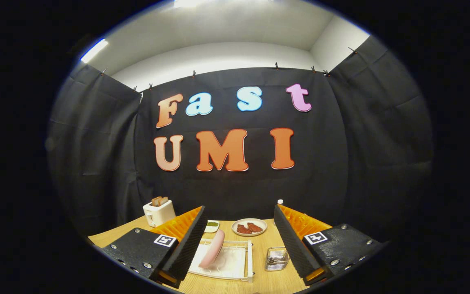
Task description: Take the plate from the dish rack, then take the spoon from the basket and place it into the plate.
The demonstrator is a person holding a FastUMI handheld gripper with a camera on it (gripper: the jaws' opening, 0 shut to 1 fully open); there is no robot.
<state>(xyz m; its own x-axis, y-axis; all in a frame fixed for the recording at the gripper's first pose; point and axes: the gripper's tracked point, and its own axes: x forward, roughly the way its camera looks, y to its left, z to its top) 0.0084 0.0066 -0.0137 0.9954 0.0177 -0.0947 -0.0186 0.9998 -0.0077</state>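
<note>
**A:** ok so where's the plate relative to the fingers here? trying to work out the approach

**B:** the gripper [239,241] is spread wide with nothing held, just hanging above the wooden table [259,281]. The pink plate [213,248] is standing on edge in the white dish rack [229,263], below and ahead of the fingers, and it's closer to the left finger than the right. It's pretty much just beside the left finger's inner face in the view, not touching it as far as I can tell

**A:** and which way does it run?

**B:** leaning a bit, with the rim line running away from the camera, roughly along the direction the fingers point. So my read is the fingers would need to come down and shift left a little to straddle the rim, one on each face. As they sit now the plate's off-centre in the gap

**A:** what about the spoon?

**B:** the little wire basket [276,259] is on the table right of the rack, nearer the right finger. I can't actually make out a spoon in it, too small to tell. That's the later step anyway, plate is not yet out of the rack

**A:** anything in the way?

**B:** not really. A toaster [159,212] and a dish of food [249,227] sit further back, well beyond the rack
</note>
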